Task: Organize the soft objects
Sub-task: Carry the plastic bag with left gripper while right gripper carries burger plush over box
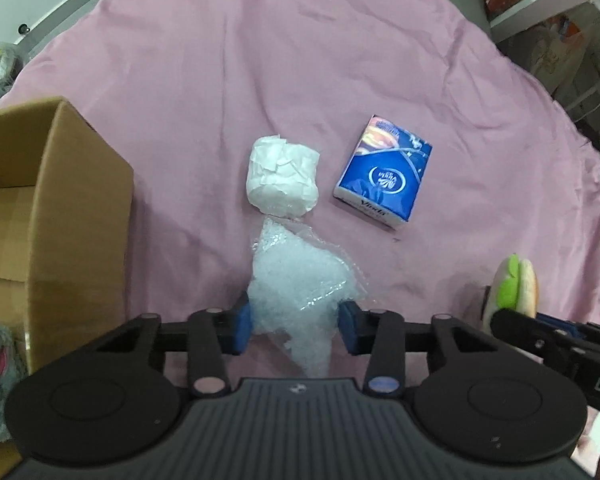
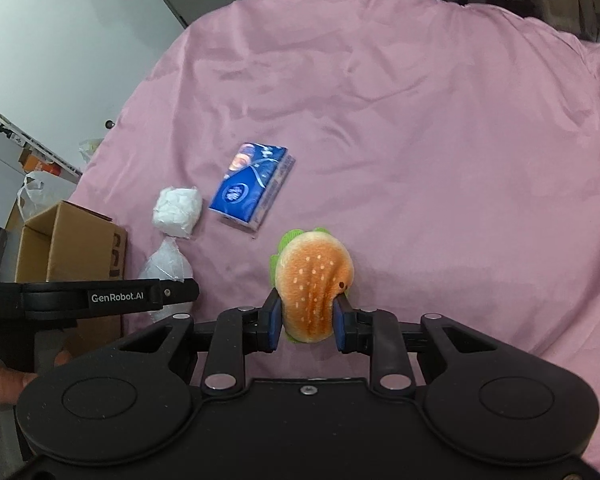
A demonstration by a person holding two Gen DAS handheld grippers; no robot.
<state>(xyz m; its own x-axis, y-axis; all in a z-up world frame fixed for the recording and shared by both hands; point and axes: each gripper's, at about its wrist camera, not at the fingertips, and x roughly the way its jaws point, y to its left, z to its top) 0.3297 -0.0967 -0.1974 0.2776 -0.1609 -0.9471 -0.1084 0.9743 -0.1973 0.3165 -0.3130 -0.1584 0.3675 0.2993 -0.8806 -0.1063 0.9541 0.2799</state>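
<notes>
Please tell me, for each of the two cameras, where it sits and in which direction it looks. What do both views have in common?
Left wrist view: sits on the left gripper, facing forward over the pink cloth; its blue pads squeeze a clear crinkled plastic bag; the open brown cardboard box stands left.
Right wrist view: sits on the right gripper, facing forward; it clamps a plush hamburger toy; a thumb shows at left.
Shared: blue tissue pack, white wrapped bundle, bag, box, cloth.
</notes>
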